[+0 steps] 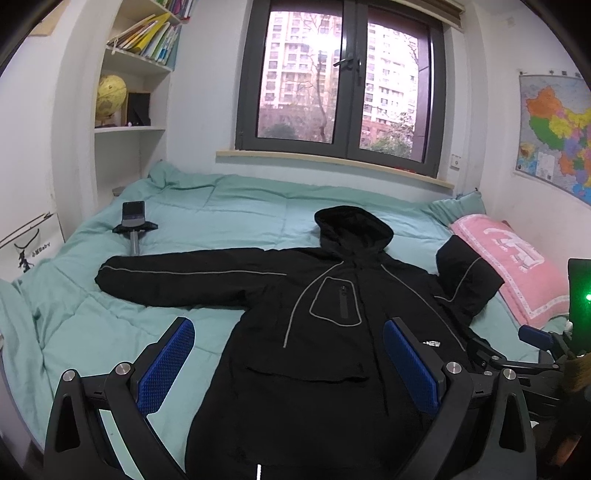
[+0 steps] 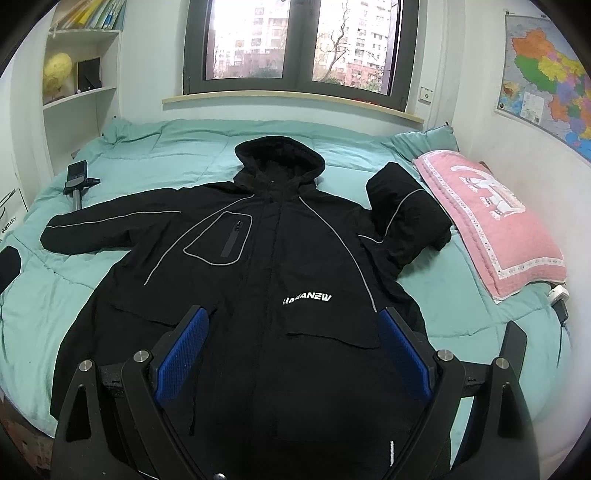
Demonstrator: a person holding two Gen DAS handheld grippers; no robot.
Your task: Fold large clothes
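Both your left gripper [image 1: 288,363] and right gripper [image 2: 293,354] hang spread wide and empty above the hem of the black hooded jacket [image 2: 266,266], which lies face up on the green quilt [image 2: 461,295] ahead. The sleeve [image 2: 406,221] forward-right is already doubled back; pinch only one padded layer and it may slip.

We see the jacket [image 2: 266,266] lying flat on the bed [image 2: 461,295], front up, hood toward the window [image 2: 299,40] behind it. One sleeve stretches out to the left; the other, on the right, doubles back on itself beside the pillow [image 2: 491,218]. The pillow lies at the bed's right edge, under the map [image 2: 550,74] on the wall. A phone stand [image 2: 75,181] rests on the bed far left, just behind the left sleeve. Shelves [image 2: 79,96] stand in the left corner, holding a globe [image 2: 57,72] and books [image 1: 147,35].
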